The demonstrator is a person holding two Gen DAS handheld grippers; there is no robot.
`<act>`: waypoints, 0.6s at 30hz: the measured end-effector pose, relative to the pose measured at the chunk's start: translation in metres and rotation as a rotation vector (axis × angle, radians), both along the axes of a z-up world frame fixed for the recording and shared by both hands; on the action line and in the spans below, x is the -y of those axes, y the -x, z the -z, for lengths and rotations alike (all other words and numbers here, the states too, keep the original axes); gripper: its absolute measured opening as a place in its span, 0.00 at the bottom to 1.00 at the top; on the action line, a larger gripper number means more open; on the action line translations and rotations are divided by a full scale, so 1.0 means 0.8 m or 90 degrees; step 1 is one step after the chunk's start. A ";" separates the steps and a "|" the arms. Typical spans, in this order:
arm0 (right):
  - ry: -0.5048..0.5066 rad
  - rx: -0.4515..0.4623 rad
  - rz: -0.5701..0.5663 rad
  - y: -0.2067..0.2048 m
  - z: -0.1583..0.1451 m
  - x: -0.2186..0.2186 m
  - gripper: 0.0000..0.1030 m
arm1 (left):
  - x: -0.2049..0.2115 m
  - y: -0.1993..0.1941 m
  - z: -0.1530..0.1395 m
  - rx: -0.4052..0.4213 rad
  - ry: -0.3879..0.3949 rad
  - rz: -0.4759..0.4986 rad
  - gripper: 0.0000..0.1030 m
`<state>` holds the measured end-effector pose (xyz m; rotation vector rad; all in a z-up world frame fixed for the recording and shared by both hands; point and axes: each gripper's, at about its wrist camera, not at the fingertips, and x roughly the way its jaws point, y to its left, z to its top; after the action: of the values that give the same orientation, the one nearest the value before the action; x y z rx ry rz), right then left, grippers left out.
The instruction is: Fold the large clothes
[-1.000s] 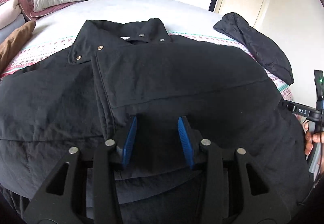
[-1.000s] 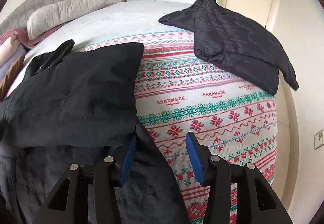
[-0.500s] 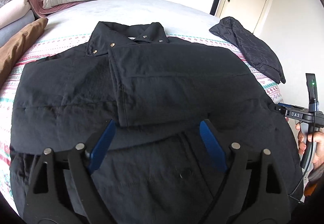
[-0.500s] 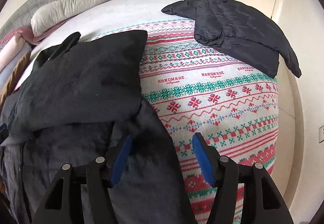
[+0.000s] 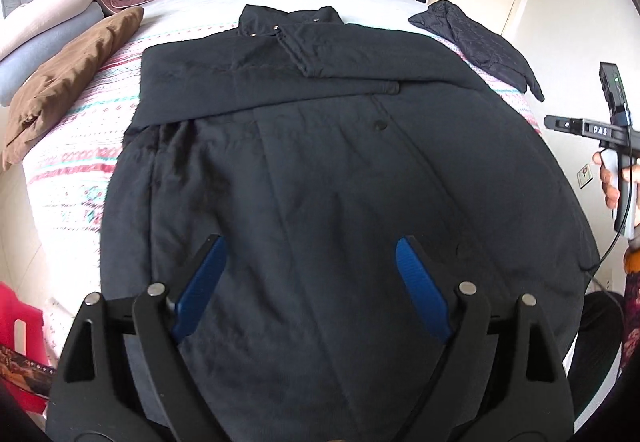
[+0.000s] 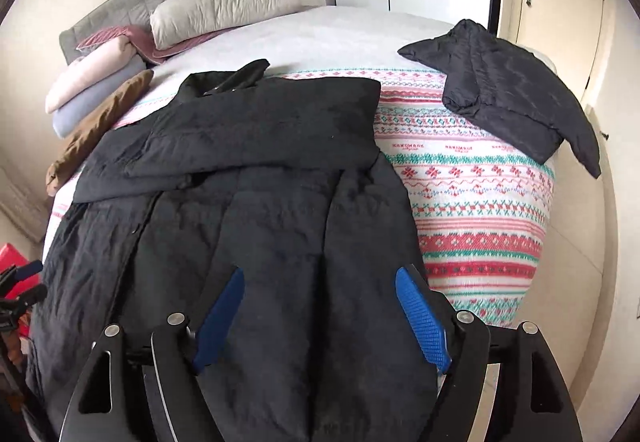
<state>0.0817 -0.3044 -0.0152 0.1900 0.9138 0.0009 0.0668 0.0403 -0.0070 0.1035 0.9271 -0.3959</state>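
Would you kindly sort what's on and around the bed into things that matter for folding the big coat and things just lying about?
Part of the job:
- black coat, sleeves folded across its chest
- left gripper, open above the hem
- right gripper, fingers opening, nothing gripped

Just lying about:
- folded dark quilted jacket
- brown garment
- pillows
- patterned blanket

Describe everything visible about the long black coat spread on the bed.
The long black coat looks like matte, slightly crinkled woven fabric. It lies flat, front up, on the patterned red, green and white knitted bedspread, collar with metal snaps toward the pillows. Both sleeves are folded across the chest, a dark button shows below them, and the hem hangs over the near bed edge. Neither claw presses on it.
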 end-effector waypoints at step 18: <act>-0.082 -0.089 0.050 0.165 -0.001 0.010 0.79 | -0.196 0.060 0.041 -0.180 0.093 -0.071 0.84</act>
<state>-0.0504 -0.3127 -0.0145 0.3492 1.0458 -0.0257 0.0190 0.1972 -0.0399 -0.1404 1.1735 -0.3788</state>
